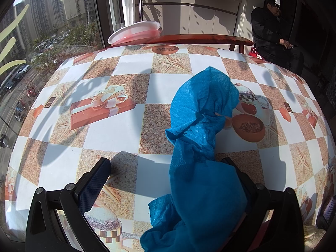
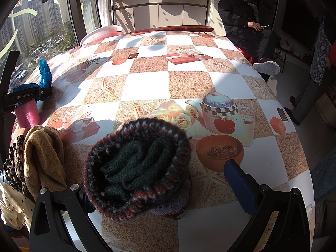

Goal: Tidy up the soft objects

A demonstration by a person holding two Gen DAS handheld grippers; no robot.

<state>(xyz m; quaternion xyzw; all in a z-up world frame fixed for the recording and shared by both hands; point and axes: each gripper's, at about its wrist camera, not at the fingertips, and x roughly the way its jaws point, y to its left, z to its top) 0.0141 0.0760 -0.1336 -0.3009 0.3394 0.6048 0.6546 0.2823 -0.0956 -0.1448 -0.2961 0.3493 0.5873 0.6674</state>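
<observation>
In the left wrist view a crumpled blue cloth point(image 1: 201, 138) lies on the patterned tablecloth point(image 1: 126, 130), draped over the right finger point(image 1: 237, 168) of my left gripper point(image 1: 166, 168), whose jaws stand wide apart. In the right wrist view a dark knitted hat point(image 2: 136, 168) with a red and white rim lies between the wide-open jaws of my right gripper point(image 2: 155, 176), covering the left finger. The left gripper point(image 2: 25, 94) with the blue cloth point(image 2: 45, 73) also shows at far left there.
A tan cloth point(image 2: 44, 159), a leopard-print cloth point(image 2: 12, 168) and a white dotted cloth point(image 2: 12, 208) lie piled at the left. A pink foam piece point(image 2: 28, 113) is beside them. A white and pink basin point(image 1: 134, 33) stands beyond the table. A seated man point(image 2: 243, 21) is at back right.
</observation>
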